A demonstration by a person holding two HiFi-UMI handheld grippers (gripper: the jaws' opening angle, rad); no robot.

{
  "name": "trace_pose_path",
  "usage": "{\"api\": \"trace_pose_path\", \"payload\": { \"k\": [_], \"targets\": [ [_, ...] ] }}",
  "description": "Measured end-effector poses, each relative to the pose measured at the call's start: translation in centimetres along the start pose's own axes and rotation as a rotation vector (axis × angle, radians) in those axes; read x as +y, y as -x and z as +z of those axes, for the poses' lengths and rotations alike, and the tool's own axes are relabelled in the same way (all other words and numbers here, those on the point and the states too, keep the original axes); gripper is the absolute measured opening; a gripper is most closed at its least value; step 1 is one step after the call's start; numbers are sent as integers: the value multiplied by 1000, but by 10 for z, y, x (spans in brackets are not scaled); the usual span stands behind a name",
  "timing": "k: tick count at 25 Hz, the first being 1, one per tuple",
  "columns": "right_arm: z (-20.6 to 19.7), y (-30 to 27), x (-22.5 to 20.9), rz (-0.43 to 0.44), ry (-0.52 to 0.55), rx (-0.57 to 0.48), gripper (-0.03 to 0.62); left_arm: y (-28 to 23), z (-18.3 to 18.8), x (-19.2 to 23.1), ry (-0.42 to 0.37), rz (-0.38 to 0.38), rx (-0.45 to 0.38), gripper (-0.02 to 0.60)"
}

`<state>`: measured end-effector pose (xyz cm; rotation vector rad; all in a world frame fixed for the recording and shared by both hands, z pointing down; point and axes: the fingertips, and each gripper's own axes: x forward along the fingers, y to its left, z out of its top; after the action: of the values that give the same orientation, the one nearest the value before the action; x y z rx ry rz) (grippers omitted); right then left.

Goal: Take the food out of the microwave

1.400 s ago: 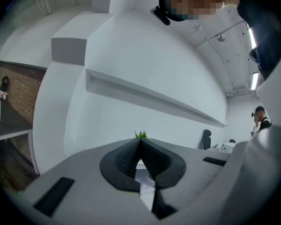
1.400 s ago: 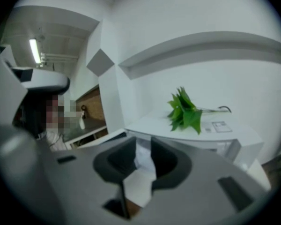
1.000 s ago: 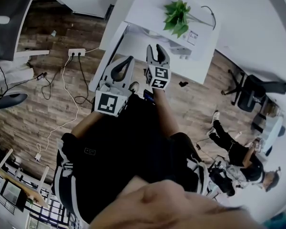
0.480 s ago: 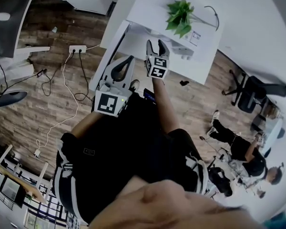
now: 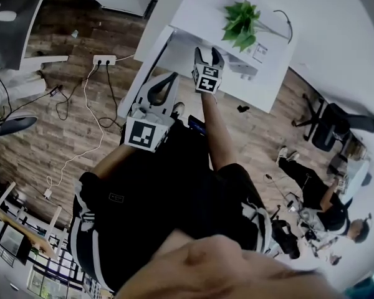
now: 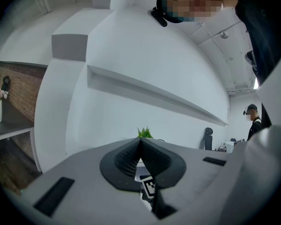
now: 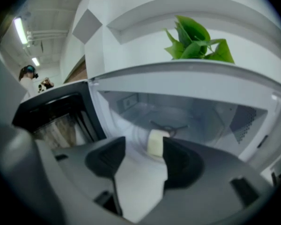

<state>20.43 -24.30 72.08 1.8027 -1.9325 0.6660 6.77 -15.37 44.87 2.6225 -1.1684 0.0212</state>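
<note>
In the head view, the right gripper [image 5: 207,53] had sunk closer to the open white microwave [image 5: 202,8] than a second before, while the left gripper [image 5: 169,77] had stayed short of it. In the left gripper view, the jaws met with nothing between them. In the right gripper view, the jaws had just been opening and stood wide. A pale yellow block of food [image 7: 157,143] sat inside the microwave, framed between them and not gripped.

The pale food [image 7: 155,142] inside the microwave [image 7: 201,86] is blurred, its right edge hidden behind a jaw of the right gripper [image 7: 142,146]
</note>
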Motion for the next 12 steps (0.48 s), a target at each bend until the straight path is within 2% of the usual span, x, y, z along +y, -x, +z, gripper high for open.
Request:
{"api": "trace_pose_path", "payload": {
  "k": [12],
  "targets": [
    [-14,-45,-16,-63,-18,62,282,-4,1,15,9,14,7,30]
  ]
}}
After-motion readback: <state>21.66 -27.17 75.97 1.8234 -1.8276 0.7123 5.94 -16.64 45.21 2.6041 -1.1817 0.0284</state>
